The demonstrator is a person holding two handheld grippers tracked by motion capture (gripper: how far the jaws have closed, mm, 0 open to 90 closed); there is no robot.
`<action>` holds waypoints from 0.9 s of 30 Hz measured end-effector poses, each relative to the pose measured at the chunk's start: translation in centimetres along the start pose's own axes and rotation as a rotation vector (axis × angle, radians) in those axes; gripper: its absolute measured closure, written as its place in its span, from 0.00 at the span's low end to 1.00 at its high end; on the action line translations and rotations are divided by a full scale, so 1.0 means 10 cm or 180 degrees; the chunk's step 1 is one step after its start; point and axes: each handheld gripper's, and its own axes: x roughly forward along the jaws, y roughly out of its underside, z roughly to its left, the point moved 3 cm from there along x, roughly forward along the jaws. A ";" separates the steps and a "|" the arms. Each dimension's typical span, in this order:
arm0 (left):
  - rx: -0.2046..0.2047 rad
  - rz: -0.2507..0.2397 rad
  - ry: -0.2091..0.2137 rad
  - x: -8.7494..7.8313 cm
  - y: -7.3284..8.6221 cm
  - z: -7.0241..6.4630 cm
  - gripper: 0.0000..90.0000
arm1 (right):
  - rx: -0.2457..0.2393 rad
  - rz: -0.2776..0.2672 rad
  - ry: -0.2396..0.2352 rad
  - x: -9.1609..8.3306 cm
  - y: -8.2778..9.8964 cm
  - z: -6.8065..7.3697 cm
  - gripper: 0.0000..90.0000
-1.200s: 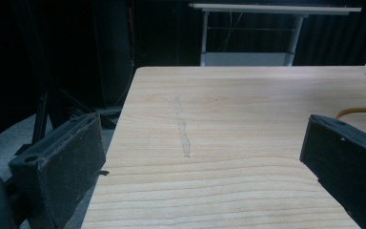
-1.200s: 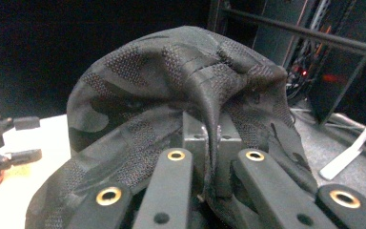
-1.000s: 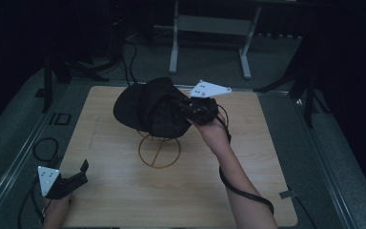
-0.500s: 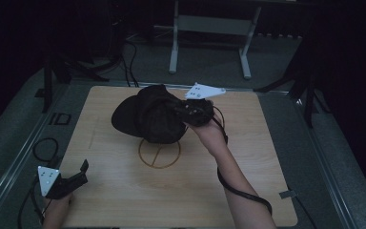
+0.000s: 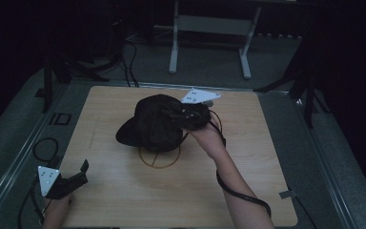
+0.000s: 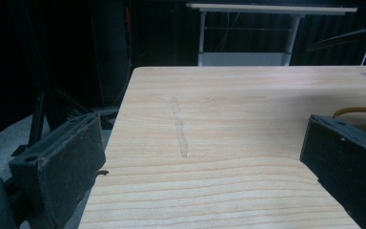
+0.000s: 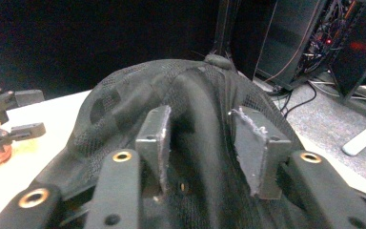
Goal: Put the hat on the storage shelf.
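The landmark here is the wire stand (image 5: 158,156), a brass-coloured ring with a crossbar lying on the middle of the table (image 5: 124,200).

Nearest the person, well to the near-left of the stand, the left gripper (image 5: 74,177) rests at the table's front corner. In the left gripper view its jaws stand wide apart with bare wood between them, and a yellowish curve of wire that seems to be the stand's edge peeps past the right jaw.

Over the stand sits the cap (image 5: 153,123), black mesh, its crown covering the far half of the ring and its brim (image 5: 124,136) pointing to the stand's left.

At the cap's right side, just beyond the stand, is the right gripper (image 5: 181,117). Its jaws have just been opening. In the right gripper view they stand partly apart, with a fold of the cap's crown (image 7: 195,114) rising between them; the pads (image 7: 158,138) look clear of the cloth, so the grip seems let go.

I judge the step in hand to be the release: the cap has been set on the stand. The next move calls for widening a little more and drawing the right gripper back towards the stand's right, without snagging the mesh or tugging the cap off.
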 end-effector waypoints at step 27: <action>0.0003 0.0003 -0.0009 0.00 0.00 0.00 0.02 | 0.0139 -0.0149 -0.0207 -0.28 -0.04 -0.06 0.20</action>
